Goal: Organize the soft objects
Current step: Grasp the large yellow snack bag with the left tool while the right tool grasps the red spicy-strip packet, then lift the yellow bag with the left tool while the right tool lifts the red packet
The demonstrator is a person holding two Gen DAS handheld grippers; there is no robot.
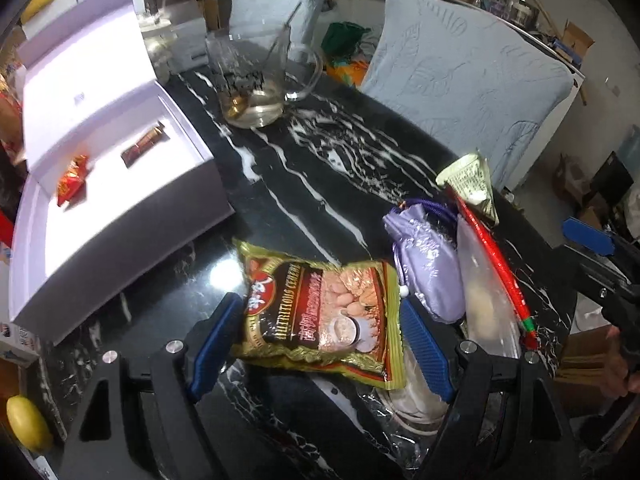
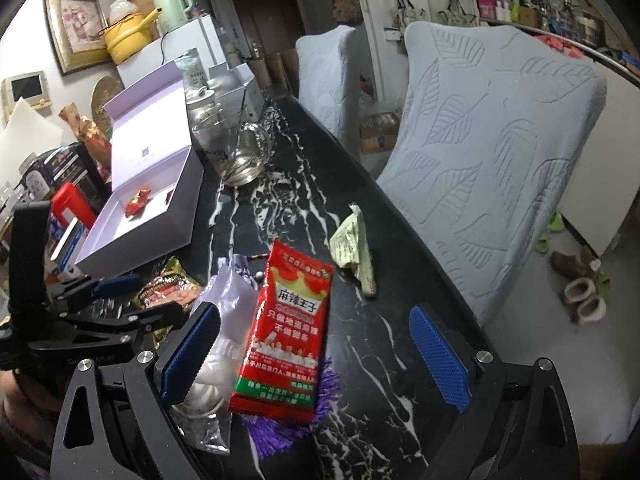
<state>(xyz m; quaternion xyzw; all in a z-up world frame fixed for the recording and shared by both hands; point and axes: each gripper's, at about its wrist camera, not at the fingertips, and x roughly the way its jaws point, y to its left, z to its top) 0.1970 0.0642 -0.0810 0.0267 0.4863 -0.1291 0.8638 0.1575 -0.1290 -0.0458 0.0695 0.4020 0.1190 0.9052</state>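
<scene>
A gold cereal packet (image 1: pixel 320 312) lies flat on the black marble table (image 1: pixel 320 184). My left gripper (image 1: pixel 320 302) is open and straddles it, one blue pad beside each edge. A red snack packet (image 2: pixel 288 328) rests partly on a purple pouch (image 2: pixel 232 288) and a clear bag (image 2: pixel 208 364) of white items. My right gripper (image 2: pixel 314 310) stands open around the red packet, its right pad well clear. A crumpled green-and-white packet (image 2: pixel 354 252) lies farther along the table. An open white box (image 1: pixel 132 236) at left holds a red candy (image 1: pixel 72 180) and a brown bar (image 1: pixel 144 146).
A glass pitcher (image 1: pixel 256 80) with a little liquid stands behind the box. Two chairs with pale blue covers (image 2: pixel 500 160) line the table's far edge. A lemon (image 1: pixel 26 424) sits at the near left corner. Cluttered shelves and boxes surround the table.
</scene>
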